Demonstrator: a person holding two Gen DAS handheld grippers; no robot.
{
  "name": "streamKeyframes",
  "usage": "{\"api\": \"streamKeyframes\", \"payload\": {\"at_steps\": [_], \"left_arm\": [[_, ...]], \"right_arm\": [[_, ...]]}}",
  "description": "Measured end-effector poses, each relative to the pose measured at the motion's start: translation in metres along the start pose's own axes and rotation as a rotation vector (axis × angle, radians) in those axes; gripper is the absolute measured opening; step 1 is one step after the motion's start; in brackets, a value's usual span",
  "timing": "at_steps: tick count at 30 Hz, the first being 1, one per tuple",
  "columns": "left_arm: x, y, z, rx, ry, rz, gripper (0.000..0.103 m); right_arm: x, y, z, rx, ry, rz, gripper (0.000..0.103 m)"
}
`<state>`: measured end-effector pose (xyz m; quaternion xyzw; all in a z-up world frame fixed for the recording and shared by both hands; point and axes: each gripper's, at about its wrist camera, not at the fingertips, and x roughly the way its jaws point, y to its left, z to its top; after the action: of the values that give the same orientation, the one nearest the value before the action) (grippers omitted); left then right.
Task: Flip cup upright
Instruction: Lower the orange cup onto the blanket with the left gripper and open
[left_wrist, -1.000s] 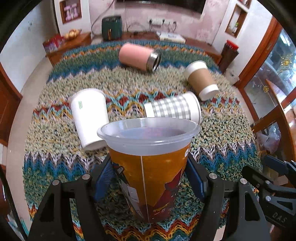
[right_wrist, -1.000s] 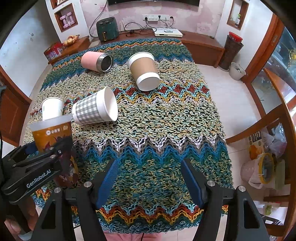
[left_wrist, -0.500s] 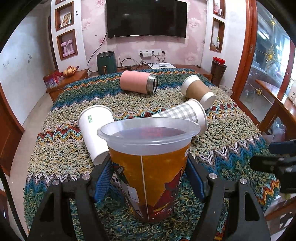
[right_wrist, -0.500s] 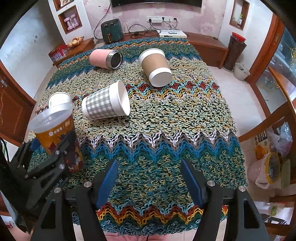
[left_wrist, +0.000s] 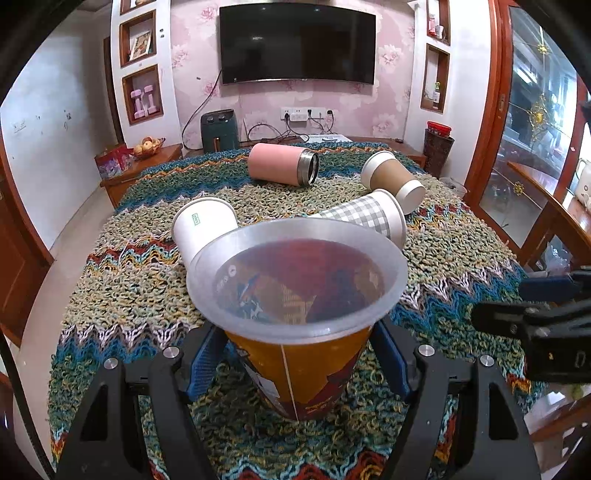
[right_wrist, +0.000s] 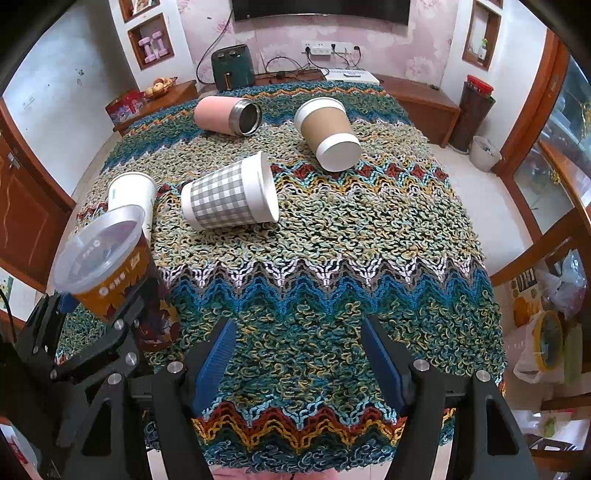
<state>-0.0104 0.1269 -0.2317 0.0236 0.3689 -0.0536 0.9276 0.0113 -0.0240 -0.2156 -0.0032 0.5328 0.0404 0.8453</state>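
My left gripper (left_wrist: 299, 347) is shut on an orange printed plastic cup (left_wrist: 295, 325) with a clear rim, mouth up and tipped a little toward the camera, low over the knitted cloth. The same cup (right_wrist: 107, 273) shows at the left of the right wrist view, leaning left in the left gripper (right_wrist: 92, 332). My right gripper (right_wrist: 299, 354) is open and empty over the cloth's near edge. It appears at the right edge of the left wrist view (left_wrist: 535, 314).
On the cloth-covered table (right_wrist: 332, 258) several cups lie on their sides: a white paper cup (left_wrist: 201, 229), a grey checked cup (right_wrist: 231, 195), a brown sleeved cup (right_wrist: 327, 131) and a pink steel tumbler (right_wrist: 227, 115). Wooden chairs stand to the right.
The left gripper has tilted the orange cup so its mouth faces the camera more and leans left in the right view. The right gripper has shifted slightly forward.
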Motion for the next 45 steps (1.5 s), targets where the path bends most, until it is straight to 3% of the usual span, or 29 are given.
{"api": "streamKeyframes", "payload": {"at_steps": [6,11,17,21,34,45], "left_arm": [[-0.01,-0.005,-0.017,0.041,-0.042,0.027,0.077],[-0.003,-0.003,-0.026,0.029,-0.007,0.038,0.076],[-0.006,-0.002,-0.027,0.039,-0.048,0.046,0.077],[-0.011,-0.007,-0.029,0.061,-0.07,0.037,0.088],[-0.03,-0.009,-0.03,0.086,-0.097,0.018,0.096],[-0.07,0.006,-0.022,0.032,-0.023,0.013,0.097]], "right_arm": [[-0.001,0.004,-0.007,-0.012,-0.011,-0.001,0.071],[0.0,0.004,-0.011,-0.012,-0.018,-0.005,0.071],[0.0,0.005,-0.015,-0.015,-0.032,-0.009,0.071],[0.0,0.006,-0.016,-0.014,-0.036,-0.008,0.071],[-0.002,0.009,-0.016,-0.019,-0.058,-0.011,0.071],[-0.026,0.015,-0.01,-0.021,-0.107,-0.002,0.071]]}}
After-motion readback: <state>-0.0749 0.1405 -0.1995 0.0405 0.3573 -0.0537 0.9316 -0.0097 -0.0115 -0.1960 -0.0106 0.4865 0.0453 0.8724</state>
